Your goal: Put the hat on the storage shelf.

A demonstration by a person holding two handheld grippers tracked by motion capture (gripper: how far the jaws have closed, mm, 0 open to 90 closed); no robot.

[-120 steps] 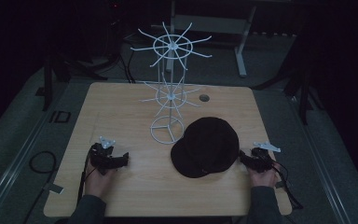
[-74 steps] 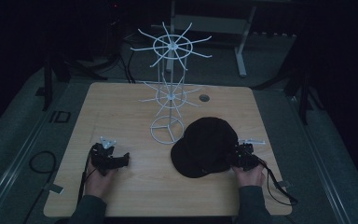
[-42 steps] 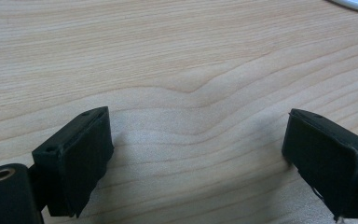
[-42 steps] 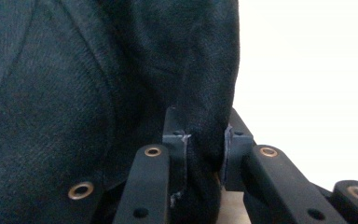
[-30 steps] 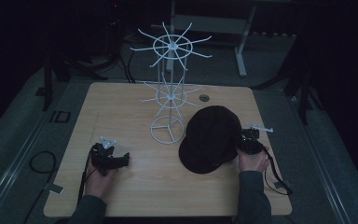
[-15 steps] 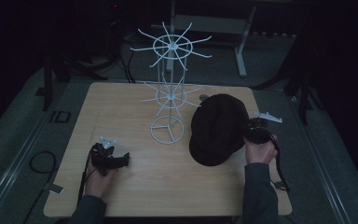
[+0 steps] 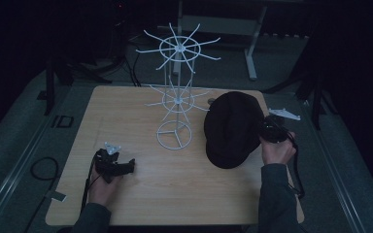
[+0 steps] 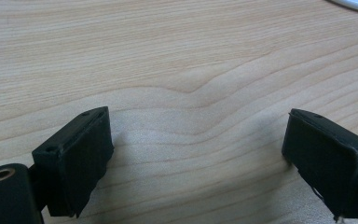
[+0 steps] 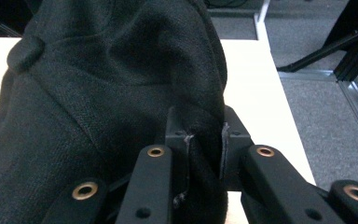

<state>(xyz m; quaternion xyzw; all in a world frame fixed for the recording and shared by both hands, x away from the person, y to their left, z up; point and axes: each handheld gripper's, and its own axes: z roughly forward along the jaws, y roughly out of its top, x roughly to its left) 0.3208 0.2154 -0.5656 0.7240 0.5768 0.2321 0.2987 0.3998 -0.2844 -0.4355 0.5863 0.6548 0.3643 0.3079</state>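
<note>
The right claw [image 9: 204, 140] is clamped on a fold of a black cap [image 7: 233, 128], its two jaws pinching the fabric at the cap's right edge. The cap sits tilted at the right side of the wooden surface [image 7: 141, 194], just beside a white wire rack [image 7: 177, 97] standing near the middle. The left claw [image 7: 121, 166] rests low on the surface at the front left, its jaws spread wide apart over bare wood, well apart from the cap.
</note>
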